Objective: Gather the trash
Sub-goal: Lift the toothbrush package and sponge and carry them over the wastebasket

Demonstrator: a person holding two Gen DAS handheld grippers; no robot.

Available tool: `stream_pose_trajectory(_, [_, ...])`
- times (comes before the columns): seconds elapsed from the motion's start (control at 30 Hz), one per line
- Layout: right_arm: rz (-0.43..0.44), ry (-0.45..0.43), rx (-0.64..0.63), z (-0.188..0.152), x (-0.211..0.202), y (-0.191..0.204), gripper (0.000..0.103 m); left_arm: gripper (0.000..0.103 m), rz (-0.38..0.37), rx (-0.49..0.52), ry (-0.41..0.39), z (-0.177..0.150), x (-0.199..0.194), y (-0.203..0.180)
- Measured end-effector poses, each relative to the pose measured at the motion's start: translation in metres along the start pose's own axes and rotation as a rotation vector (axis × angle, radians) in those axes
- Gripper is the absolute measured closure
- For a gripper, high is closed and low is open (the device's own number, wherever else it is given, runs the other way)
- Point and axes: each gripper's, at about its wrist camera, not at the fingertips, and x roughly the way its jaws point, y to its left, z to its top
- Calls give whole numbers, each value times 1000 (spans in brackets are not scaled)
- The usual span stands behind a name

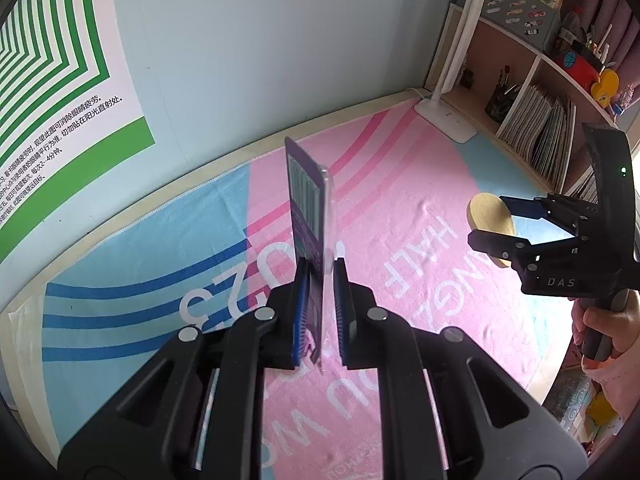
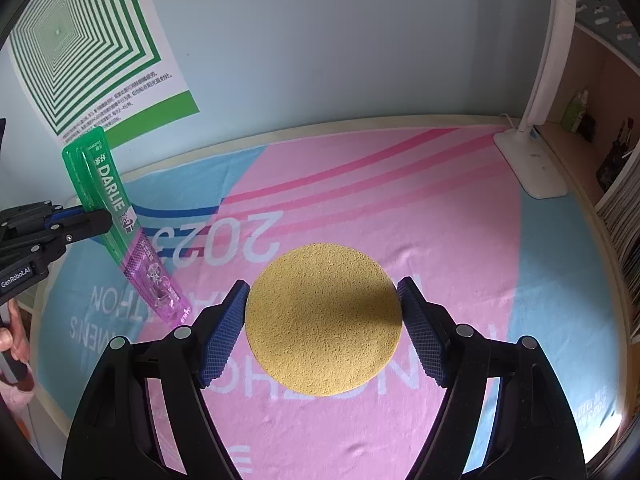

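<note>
Both grippers loaded, both held above the cloth (image 2: 460,208).

Left gripper (image 1: 322,292): jaws pressed nearly together, pinching the toothbrush pack (image 1: 308,208) edge-on at centre frame. In the right wrist view the same pack (image 2: 120,220) sits mid left, tilted, green top up, purple end down, clear of the cloth.

Right gripper (image 2: 322,312): jaws spread wide, pinching the sponge (image 2: 324,320) by its rim at lower centre. In the left wrist view the sponge (image 1: 490,220) shows at mid right.

Step, as judged: pick-up done for both items; carry to a bin comes next. No bin is visible in either view, so the next move calls for turning away from the wall (image 2: 340,40) to find one while holding both grips.

Room: cloth below is bare, with open space between the grippers. Constraints: wall along the top, lamp (image 2: 536,152) upper right, shelf (image 1: 532,92) beyond it. The pack juts well past the jaws; keep its top off the wall.
</note>
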Motion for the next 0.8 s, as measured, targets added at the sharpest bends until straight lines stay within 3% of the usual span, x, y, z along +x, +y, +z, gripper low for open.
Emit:
stream_pose_trajectory(0.43, [-43,-57,10,-9,-40,-4,28,92,-25,67,-67,-2,-26,-22])
stream_pose_trajectory(0.8, [-118,-112,89,-49,-91,-13,28,92,-92,186,-102,-10,-51,-66])
